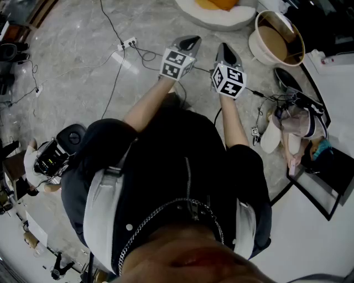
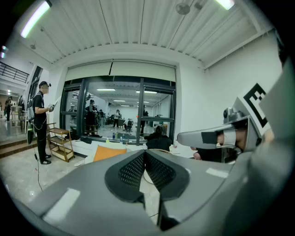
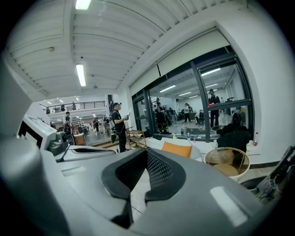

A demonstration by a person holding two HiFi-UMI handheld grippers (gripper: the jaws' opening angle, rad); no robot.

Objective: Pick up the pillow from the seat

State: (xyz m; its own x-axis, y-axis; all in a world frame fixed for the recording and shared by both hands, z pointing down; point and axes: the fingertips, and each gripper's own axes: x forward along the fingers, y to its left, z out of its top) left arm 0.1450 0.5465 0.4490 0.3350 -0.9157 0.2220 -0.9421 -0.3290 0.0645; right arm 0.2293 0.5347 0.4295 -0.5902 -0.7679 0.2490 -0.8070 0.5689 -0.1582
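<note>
Marble floor (image 1: 66,55) lies between the pillow (image 1: 221,3), ahead on its seat (image 1: 215,21), and both closed, empty grippers. Right gripper (image 1: 227,51) seems nearer than left gripper (image 1: 189,41).

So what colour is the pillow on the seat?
The pillow is orange; the right gripper view shows it best.

An orange pillow (image 1: 220,4) rests on top of a low, rounded white seat (image 1: 213,20), untouched, half cut off by the head view's upper edge
</note>
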